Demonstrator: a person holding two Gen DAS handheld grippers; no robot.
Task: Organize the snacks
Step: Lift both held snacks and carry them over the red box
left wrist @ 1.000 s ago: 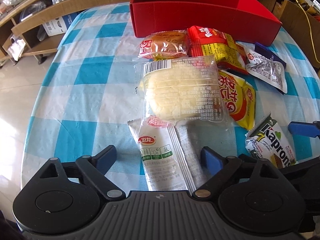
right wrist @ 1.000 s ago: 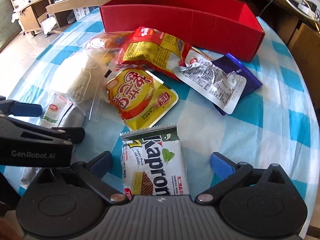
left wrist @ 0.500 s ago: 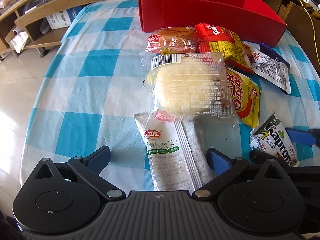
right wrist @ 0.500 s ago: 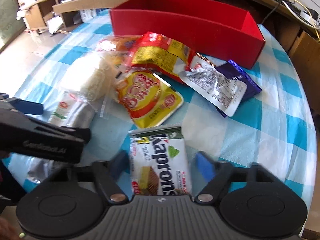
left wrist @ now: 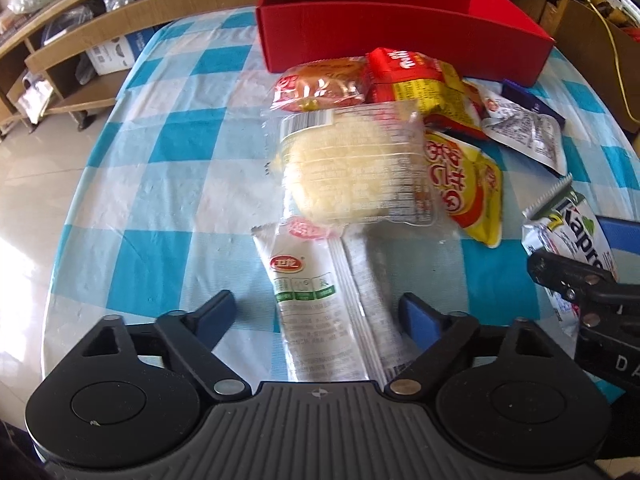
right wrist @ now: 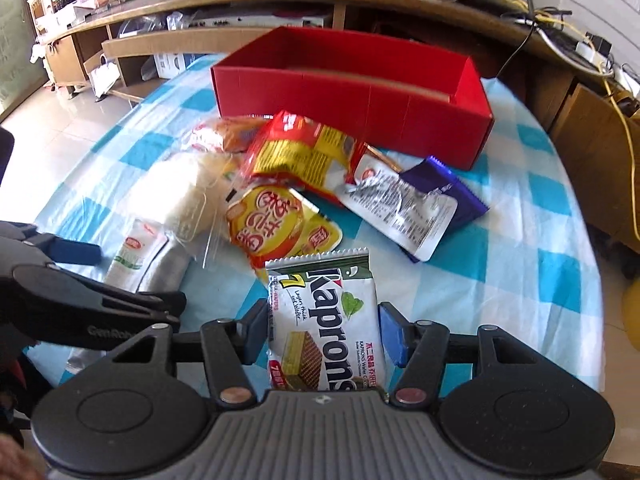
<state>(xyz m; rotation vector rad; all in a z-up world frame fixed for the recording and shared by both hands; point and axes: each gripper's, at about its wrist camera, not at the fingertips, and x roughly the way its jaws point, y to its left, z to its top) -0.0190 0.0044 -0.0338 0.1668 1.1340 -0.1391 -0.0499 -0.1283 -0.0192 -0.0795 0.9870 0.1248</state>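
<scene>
Right gripper (right wrist: 322, 330): blue pads pressed on both long edges of the wafer packet (right wrist: 326, 320), partly closed to the packet's width. The packet is white and green and reads "Kaprons", with a yellow "7" and a picture of a layered wafer. In the left wrist view the same packet (left wrist: 568, 236) shows at the right edge, clamped in the right gripper.

Left gripper (left wrist: 318, 318): jaws closing, still wide; the white sachet (left wrist: 308, 292) lies between the pads, and neither pad touches it. The sachet carries a red oval logo with Chinese characters and small green label boxes; the finer print is unreadable. It lies flat on the blue-and-white checked tablecloth (left wrist: 160, 184).

Beyond the sachet and overlapping its far end is a clear-wrapped pale cake (left wrist: 352, 172) with a barcode. Right of that lies a yellow packet (left wrist: 464, 184) with large red Chinese characters. Farther back are an orange-red bun packet (left wrist: 320, 88), a red-and-yellow packet (left wrist: 416, 84), a silver pouch (right wrist: 400, 208) with fine print, and a purple wrapper (right wrist: 448, 192) under it.

The red box (right wrist: 352, 108) stands open-topped at the far side of the table, just behind the pile.
</scene>
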